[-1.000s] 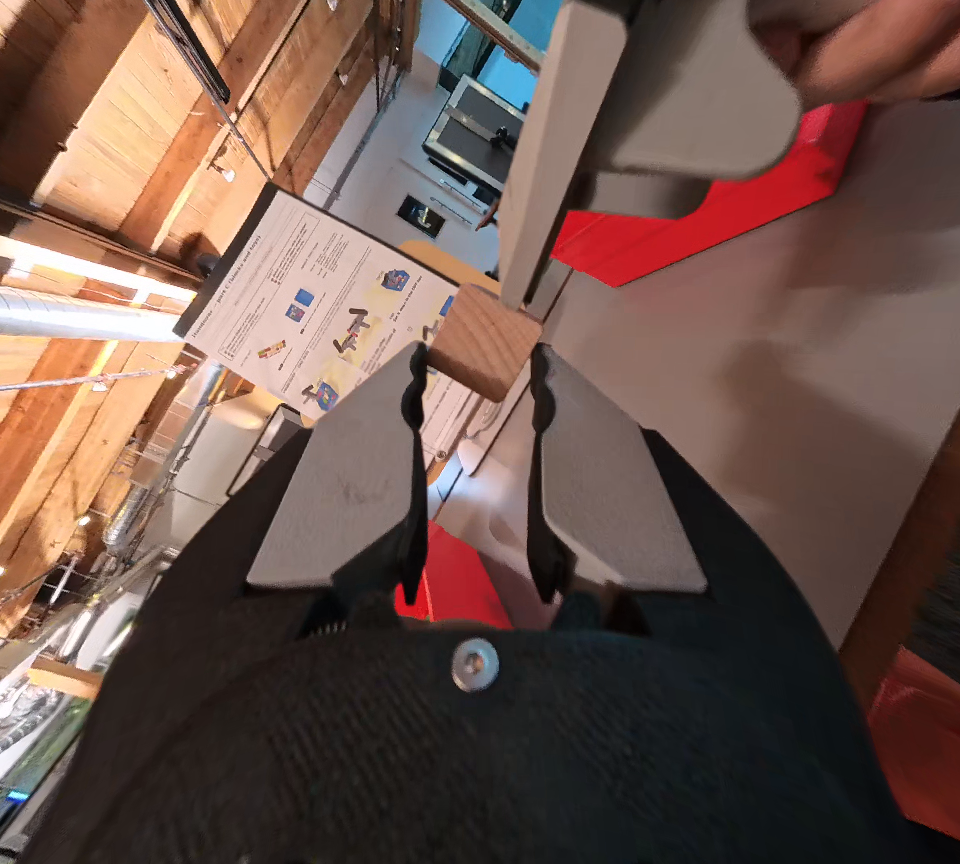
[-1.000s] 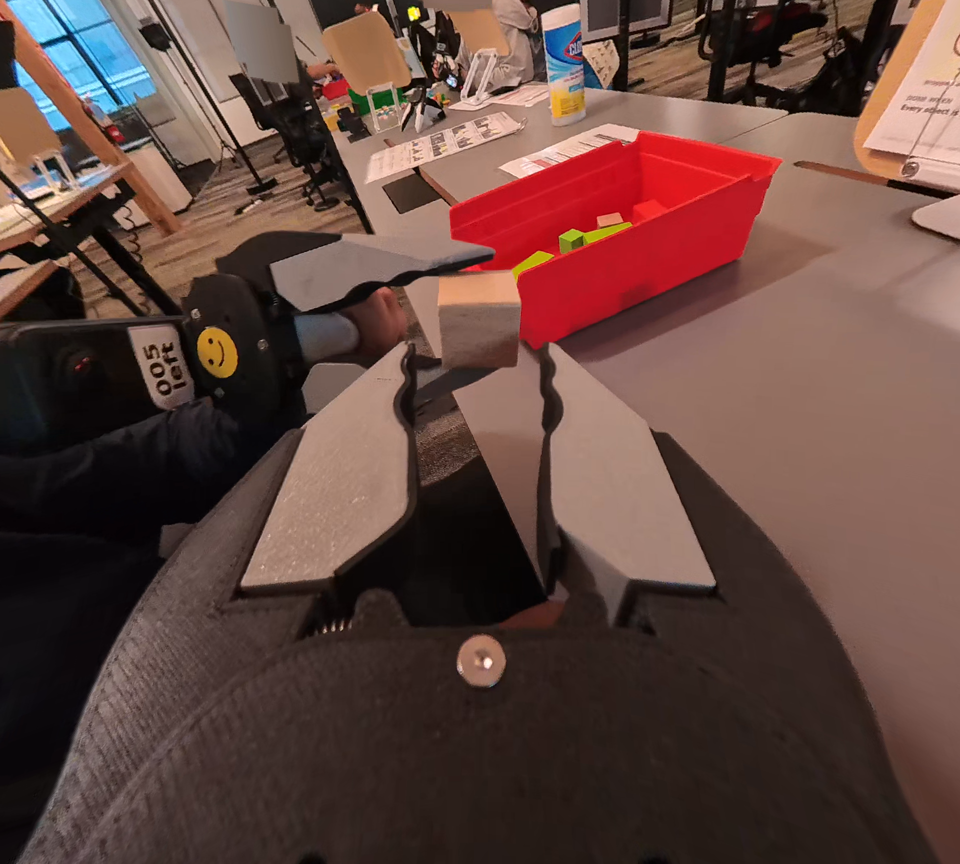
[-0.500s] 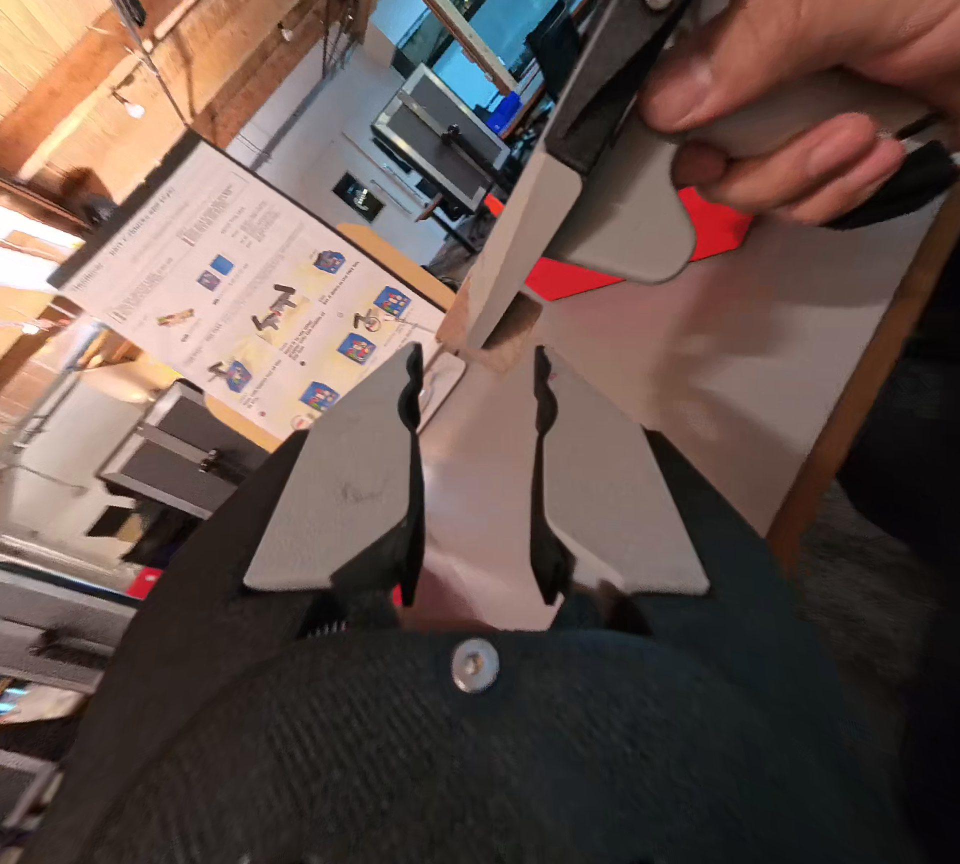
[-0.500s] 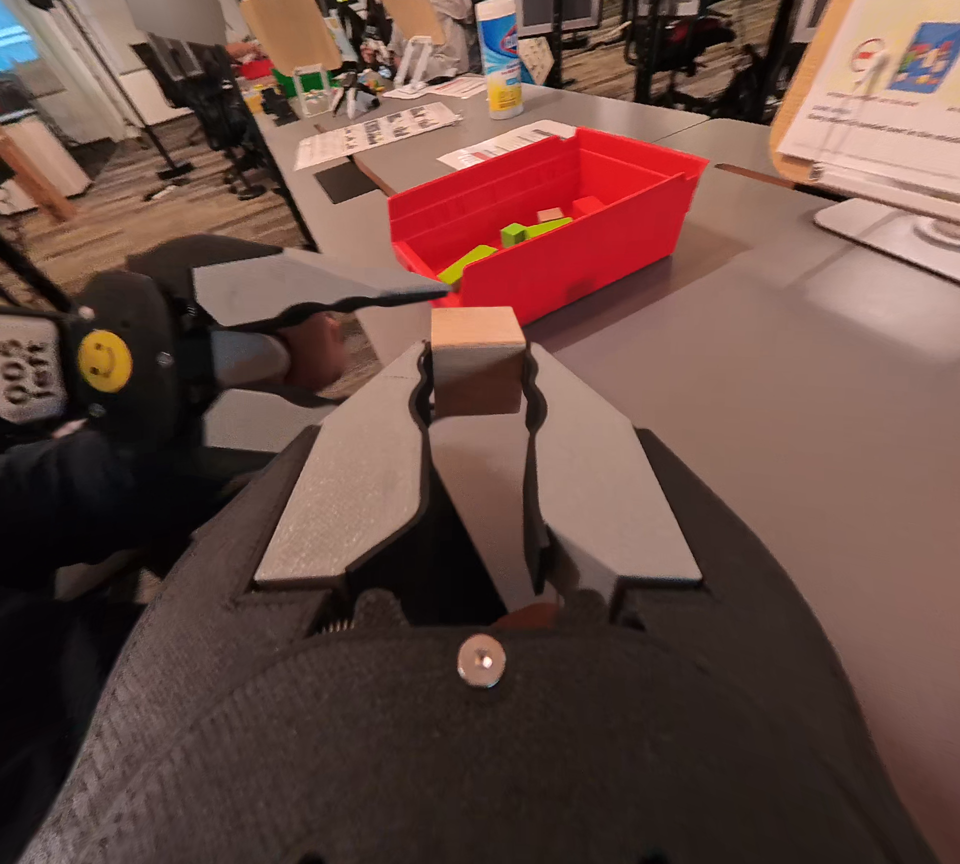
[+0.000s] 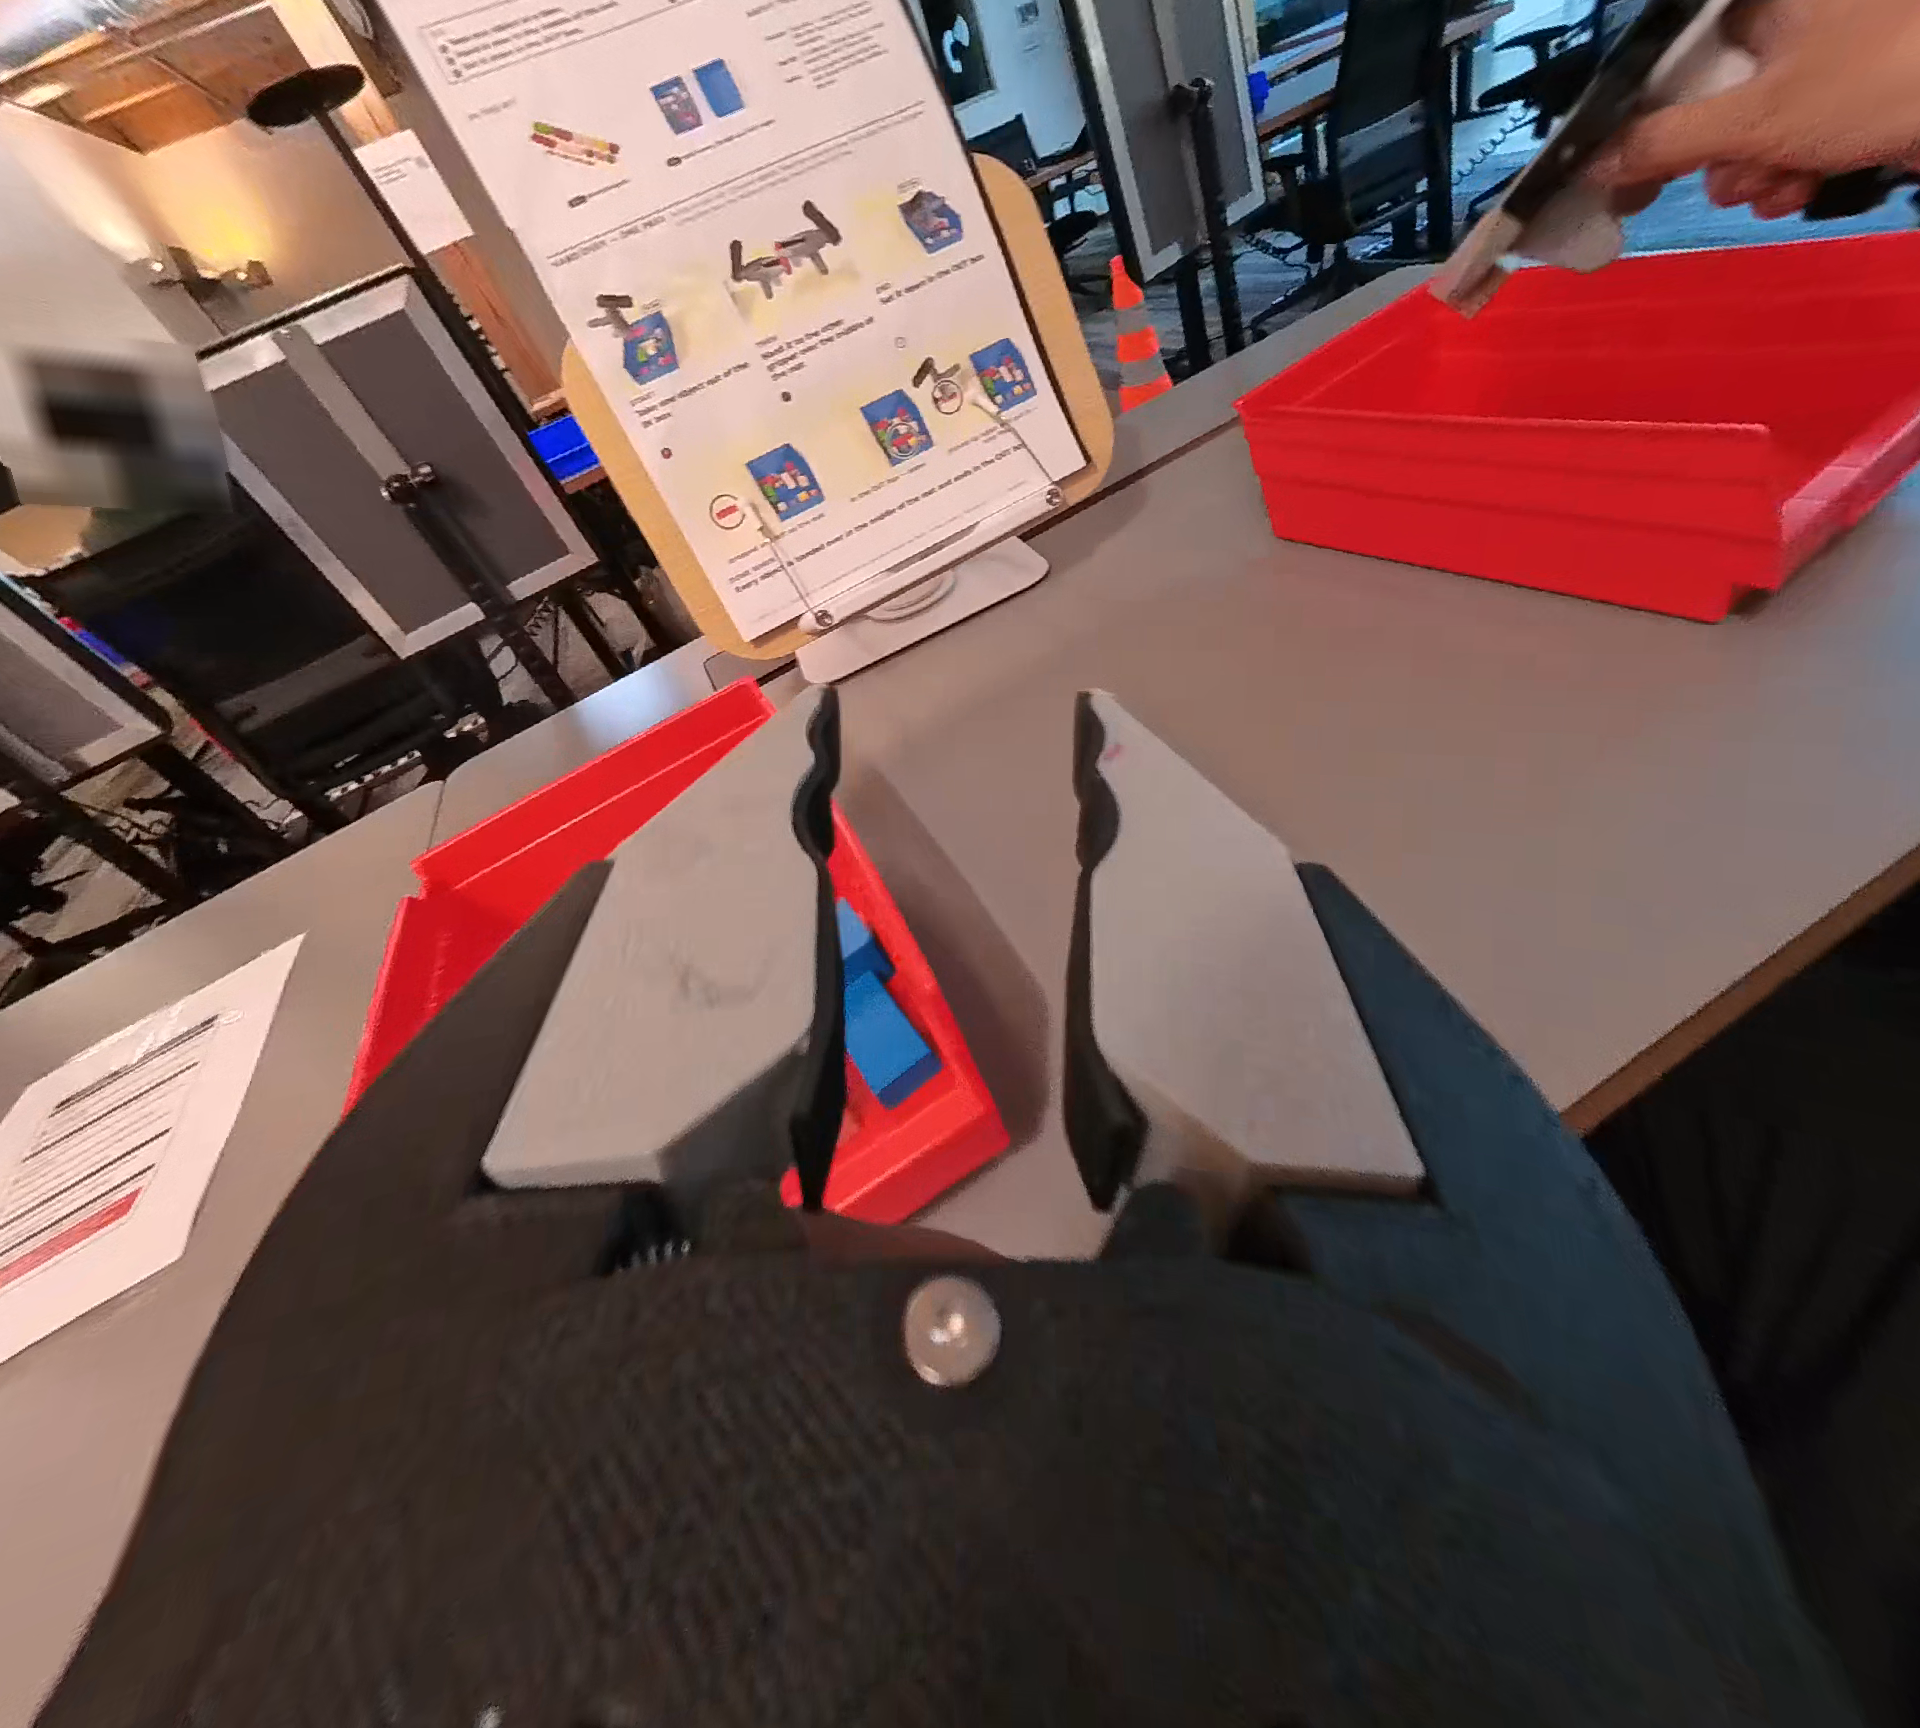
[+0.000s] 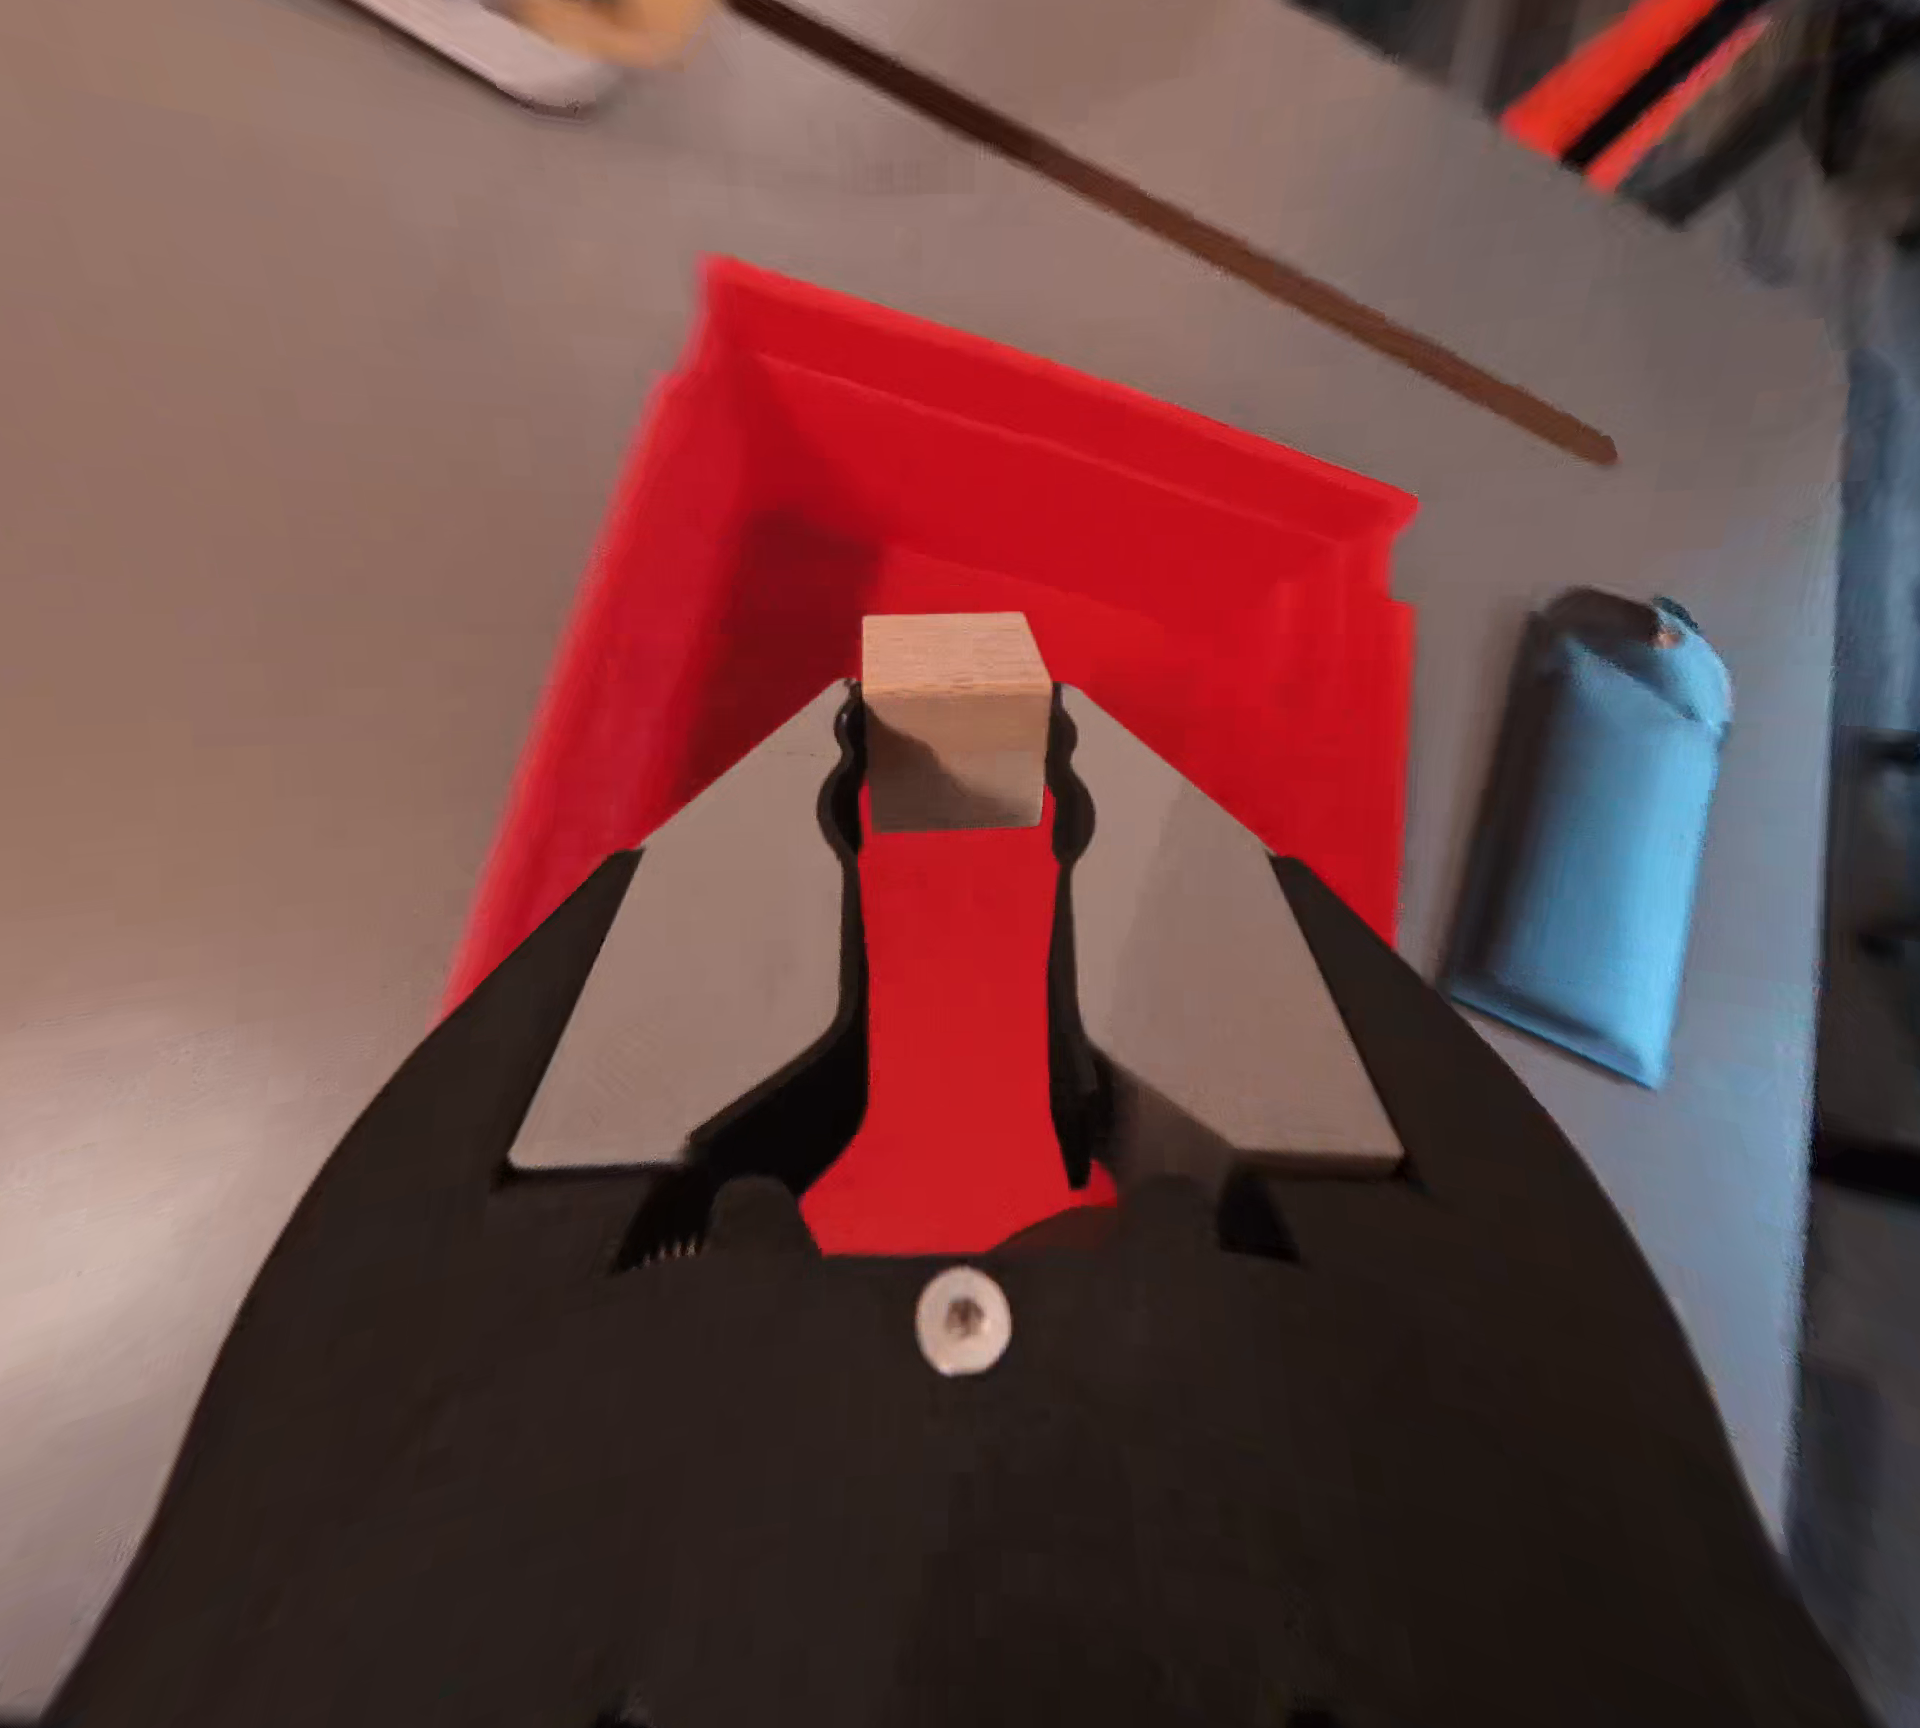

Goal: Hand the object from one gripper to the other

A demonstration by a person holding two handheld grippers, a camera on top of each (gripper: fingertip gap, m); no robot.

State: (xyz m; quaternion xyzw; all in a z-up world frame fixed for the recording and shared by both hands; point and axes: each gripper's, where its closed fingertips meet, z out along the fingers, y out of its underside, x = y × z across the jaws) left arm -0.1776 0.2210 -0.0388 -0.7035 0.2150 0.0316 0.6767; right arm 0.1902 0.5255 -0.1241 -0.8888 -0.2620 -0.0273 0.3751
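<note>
Right wrist view: small pale wooden cube [image 6: 953, 733], clean-edged with fine grain, sits clamped between the right gripper [image 6: 954, 722] fingertips, hanging over an empty red plastic bin [image 6: 1039, 452]. Best lower it near the bin floor before releasing. Left gripper [image 5: 948, 733] gapes empty above the grey table [image 5: 1351, 743].

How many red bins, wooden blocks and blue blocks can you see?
Red bins: 2, a near red bin and a far red bin
Wooden block: 1
Blue blocks: at least 2, partly hidden
Total: 5
</note>
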